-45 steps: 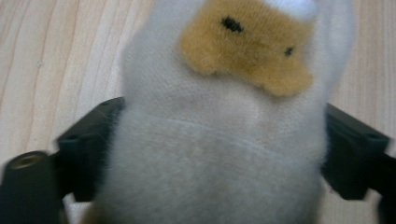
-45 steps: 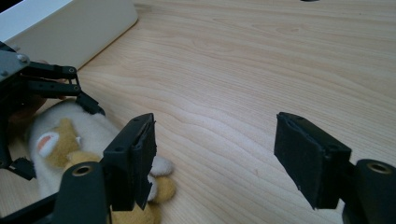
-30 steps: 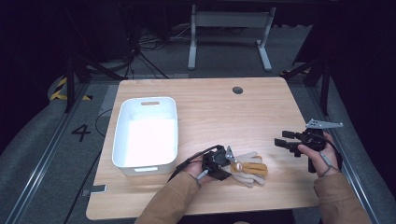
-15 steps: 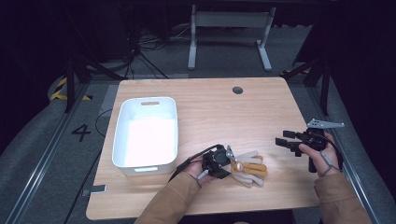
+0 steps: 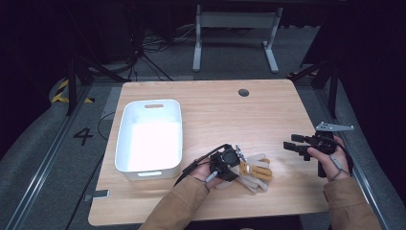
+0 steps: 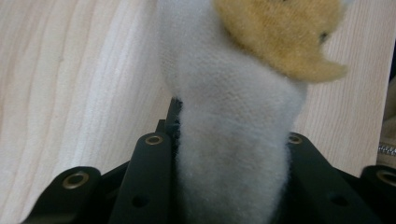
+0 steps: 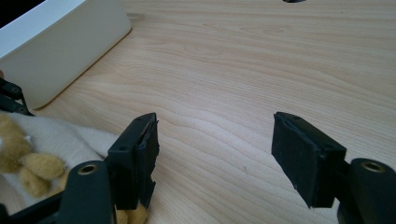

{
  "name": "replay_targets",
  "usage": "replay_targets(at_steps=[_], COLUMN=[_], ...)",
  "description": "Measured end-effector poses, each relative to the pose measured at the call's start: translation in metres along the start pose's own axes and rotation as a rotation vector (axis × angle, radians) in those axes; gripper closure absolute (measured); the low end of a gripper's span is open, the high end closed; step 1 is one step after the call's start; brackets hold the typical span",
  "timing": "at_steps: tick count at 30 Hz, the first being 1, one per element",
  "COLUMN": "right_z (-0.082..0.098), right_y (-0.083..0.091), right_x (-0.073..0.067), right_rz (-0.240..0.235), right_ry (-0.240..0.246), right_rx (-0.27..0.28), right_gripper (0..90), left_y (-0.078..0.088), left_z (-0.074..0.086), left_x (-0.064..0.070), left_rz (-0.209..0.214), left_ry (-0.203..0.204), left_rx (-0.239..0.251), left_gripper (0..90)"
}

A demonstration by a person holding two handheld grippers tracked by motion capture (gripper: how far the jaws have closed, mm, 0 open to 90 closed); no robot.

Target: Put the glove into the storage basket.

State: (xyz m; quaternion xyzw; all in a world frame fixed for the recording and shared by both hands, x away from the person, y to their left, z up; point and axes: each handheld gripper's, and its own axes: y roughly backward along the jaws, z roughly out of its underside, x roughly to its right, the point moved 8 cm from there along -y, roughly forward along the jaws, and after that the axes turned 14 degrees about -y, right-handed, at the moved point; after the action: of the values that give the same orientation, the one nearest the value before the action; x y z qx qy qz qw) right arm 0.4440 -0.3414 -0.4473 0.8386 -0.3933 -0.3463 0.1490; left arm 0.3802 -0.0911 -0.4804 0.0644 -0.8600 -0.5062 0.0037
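Note:
A fuzzy soft toy (image 5: 254, 172), white with tan-yellow parts, lies on the wooden table (image 5: 215, 115) near its front edge. My left gripper (image 5: 231, 162) is at the toy's left end, shut on it. In the left gripper view the white plush (image 6: 233, 107) is pinched between the two black jaws of the left gripper (image 6: 224, 140). To the right, my right gripper (image 5: 293, 145) is held open a little above the table, pointing left toward the toy. Between the jaws of the right gripper (image 7: 215, 140) there is only bare wood, with the toy (image 7: 46, 140) at the lower left.
A white rectangular bin (image 5: 149, 103) stands left of the toy, and its wall (image 7: 56, 42) appears in the right gripper view. A dark round grommet (image 5: 243, 92) sits near the table's far edge. Beyond the table are a dark floor, cables and a desk frame.
My left gripper has edged slightly right while still holding the toy. The right gripper has barely moved.

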Motion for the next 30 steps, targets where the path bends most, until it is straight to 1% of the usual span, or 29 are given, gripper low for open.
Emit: replay_targets(at_steps=[2, 3, 4, 6, 9, 11, 12, 14, 18, 20, 22, 23, 30], right_z=[0.000, 0.000, -0.001, -0.001, -0.001, -0.002, -0.002, -0.002, -0.002, -0.001, -0.001, 0.000, -0.004], right_y=[0.000, 0.000, 0.001, 0.001, 0.001, 0.001, 0.001, 0.001, 0.002, 0.002, 0.001, 0.000, -0.006], right_x=[0.000, 0.000, 0.001, 0.002, 0.003, 0.004, 0.004, 0.004, 0.005, 0.006, 0.008, 0.008, 0.008], right_rz=[0.001, 0.001, 0.003, 0.005, 0.011, 0.010, 0.010, 0.010, 0.010, 0.014, 0.015, 0.021, 0.025], right_ry=[-0.001, -0.003, -0.005, -0.009, -0.008, -0.007, -0.007, -0.009, -0.013, -0.023, -0.022, -0.030, -0.025], right_rx=[0.000, 0.001, 0.003, 0.002, 0.000, 0.002, 0.002, 0.002, 0.002, -0.004, -0.015, -0.023, -0.040], right_gripper=[32.6, 32.6, 32.6, 32.6, 32.6, 32.7, 32.7, 32.7, 32.8, 32.8, 32.7, 32.8, 33.0], left_y=[0.003, 0.005, 0.005, 0.008, 0.011, 0.014, 0.016, 0.020, 0.025, 0.031, 0.036, 0.038, 0.051], left_z=[-0.001, -0.001, -0.001, -0.001, -0.002, -0.003, -0.004, -0.007, -0.011, -0.013, -0.015, -0.015, -0.015], left_x=[-0.001, -0.001, -0.002, -0.004, -0.005, -0.007, -0.008, -0.008, -0.009, -0.010, -0.012, -0.012, -0.016], left_rz=[-0.004, -0.002, -0.003, -0.005, -0.005, -0.004, -0.006, 0.002, 0.008, 0.006, 0.006, 0.009, 0.014], left_ry=[0.003, 0.013, 0.012, 0.015, 0.033, 0.036, 0.025, 0.038, 0.044, 0.047, 0.055, 0.065, 0.098], left_rx=[0.011, 0.013, 0.018, 0.015, 0.009, 0.004, 0.003, 0.005, -0.005, -0.015, -0.019, -0.025, -0.030], left_gripper=[70.2, 70.2, 70.2, 70.1, 70.1, 70.2, 70.1, 70.1, 70.1, 70.1, 70.1, 70.2, 70.2])
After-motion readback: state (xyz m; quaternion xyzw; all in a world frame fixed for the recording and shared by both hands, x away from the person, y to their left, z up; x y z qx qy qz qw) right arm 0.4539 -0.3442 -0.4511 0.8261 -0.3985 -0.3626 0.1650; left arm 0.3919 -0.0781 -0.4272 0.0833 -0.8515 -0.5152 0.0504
